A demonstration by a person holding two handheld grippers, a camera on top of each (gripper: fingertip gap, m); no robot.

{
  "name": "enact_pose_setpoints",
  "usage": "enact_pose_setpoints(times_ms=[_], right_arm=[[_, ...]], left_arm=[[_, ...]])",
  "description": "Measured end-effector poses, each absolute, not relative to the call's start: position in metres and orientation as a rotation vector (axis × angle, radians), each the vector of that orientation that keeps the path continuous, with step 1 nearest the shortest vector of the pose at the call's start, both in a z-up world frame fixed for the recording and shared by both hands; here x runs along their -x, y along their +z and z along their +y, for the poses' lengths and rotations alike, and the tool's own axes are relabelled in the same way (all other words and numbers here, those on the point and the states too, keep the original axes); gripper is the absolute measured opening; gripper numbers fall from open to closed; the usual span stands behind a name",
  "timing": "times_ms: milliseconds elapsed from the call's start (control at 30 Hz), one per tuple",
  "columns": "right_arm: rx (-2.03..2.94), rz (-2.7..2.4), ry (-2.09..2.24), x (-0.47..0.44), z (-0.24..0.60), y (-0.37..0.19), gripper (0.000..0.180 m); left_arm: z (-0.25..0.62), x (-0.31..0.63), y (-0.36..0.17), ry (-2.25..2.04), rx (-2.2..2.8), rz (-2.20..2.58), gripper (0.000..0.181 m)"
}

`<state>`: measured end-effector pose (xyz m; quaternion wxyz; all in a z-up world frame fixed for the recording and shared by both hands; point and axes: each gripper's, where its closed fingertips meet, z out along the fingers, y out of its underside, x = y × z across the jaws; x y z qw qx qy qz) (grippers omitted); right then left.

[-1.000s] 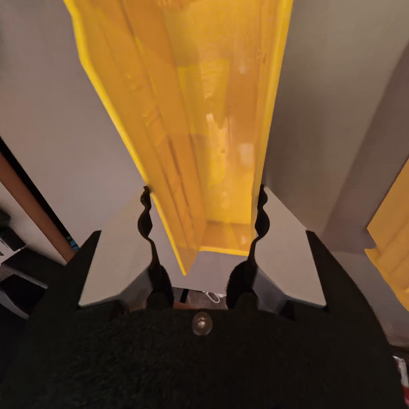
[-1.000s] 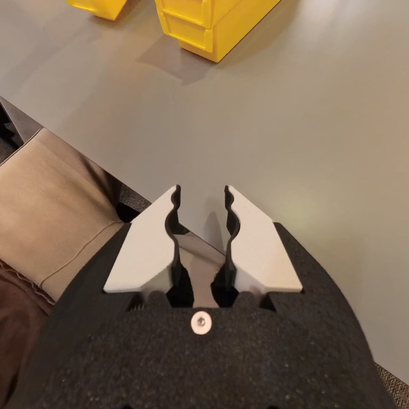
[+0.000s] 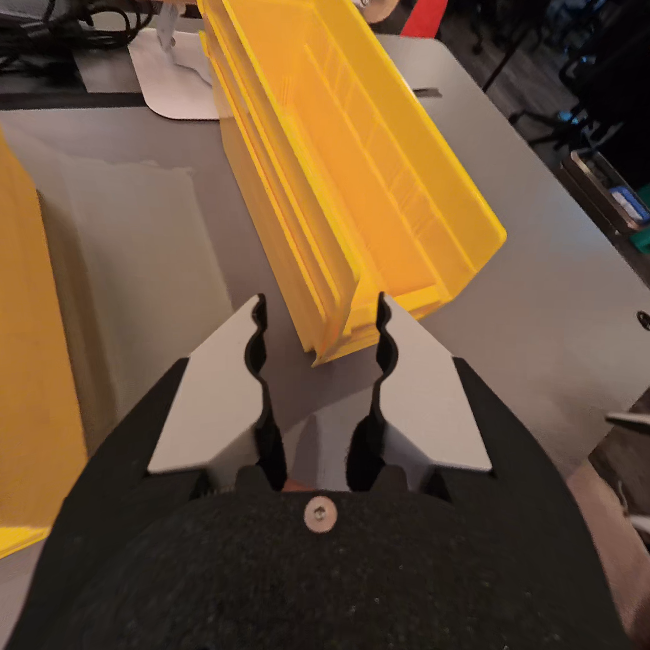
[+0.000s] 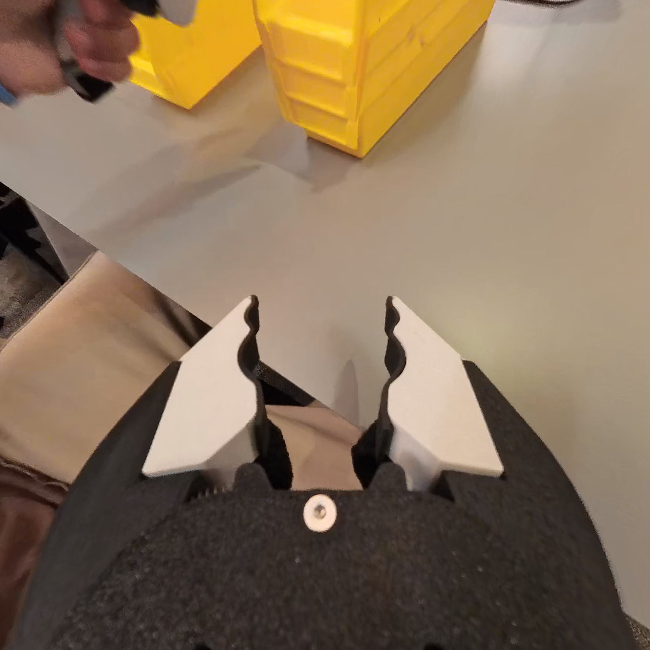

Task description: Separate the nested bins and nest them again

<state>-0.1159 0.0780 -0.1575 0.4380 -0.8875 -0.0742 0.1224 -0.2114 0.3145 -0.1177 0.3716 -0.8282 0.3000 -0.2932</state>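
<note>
A stack of nested yellow bins lies on the grey table, running away from my left gripper. That gripper is open and empty, and the stack's near corner shows between its fingertips. A separate yellow bin fills the left edge. In the right wrist view the stack stands at the top with stepped fronts, and the separate bin is left of it. My right gripper is open and empty, over the table's near edge, well short of both bins.
A hand holding the other gripper is blurred at the top left of the right wrist view. A beige trouser leg is below the table edge. A white sheet and cables lie beyond the stack. The table's right edge drops to dark clutter.
My left gripper has pulled back from deep along a bin, so the whole stack now shows. My right gripper has opened wider and moved closer to the bins.
</note>
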Motion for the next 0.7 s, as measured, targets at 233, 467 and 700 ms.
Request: enact_pose_setpoints(times_ms=[233,467,700], right_arm=[[2.202,-0.244,0.24,0.139,0.079,-0.143,0.07],[2.287,-0.219,0.306,0.125,0.147,-0.075,0.088],[2.461,-0.191,0.204,0.122,0.275,-0.036,0.11]], left_arm=[[0.314,0.202,-0.132,-0.647,2.045,0.6,0.013],[0.286,0.209,-0.132,-0.587,2.032,0.419,0.012],[0.241,0.188,-0.128,-0.758,2.044,0.6,0.05]])
